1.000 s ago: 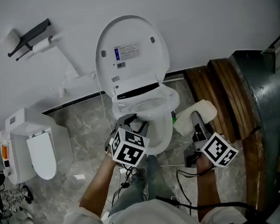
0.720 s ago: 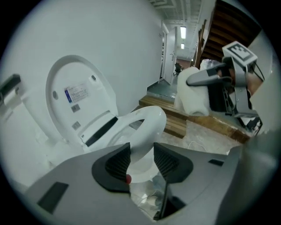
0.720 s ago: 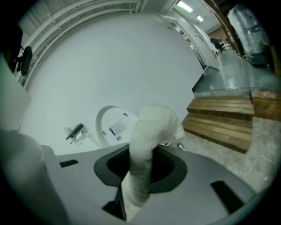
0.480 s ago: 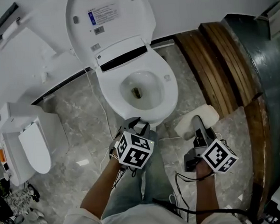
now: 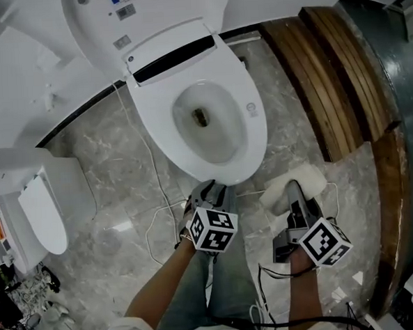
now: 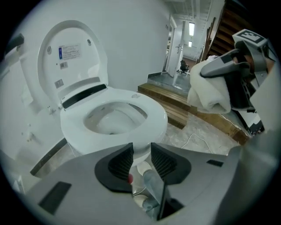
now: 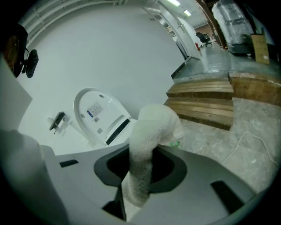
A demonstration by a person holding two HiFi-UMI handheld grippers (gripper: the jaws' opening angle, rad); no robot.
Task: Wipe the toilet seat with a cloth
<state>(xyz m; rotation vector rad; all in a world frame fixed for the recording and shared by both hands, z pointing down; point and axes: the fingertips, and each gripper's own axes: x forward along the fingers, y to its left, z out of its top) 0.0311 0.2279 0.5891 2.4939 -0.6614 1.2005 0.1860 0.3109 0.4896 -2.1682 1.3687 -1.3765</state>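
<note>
Right gripper [image 5: 292, 188] pinching the white cloth [image 5: 312, 177], just right of the toilet seat [image 5: 257, 133] front rim. Seat lies ahead-left, long axis away from me. My left gripper [image 5: 209, 190] is nearer the rim: empty, jaws just closing, narrow gap left.

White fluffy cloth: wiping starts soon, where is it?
Head view, lower right: the white fluffy cloth is clamped in the right gripper, beside the white toilet seat's front.

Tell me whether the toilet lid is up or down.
Up. The lid stands raised behind the seat, its labelled underside showing; the seat lies flat on the bowl.
</note>
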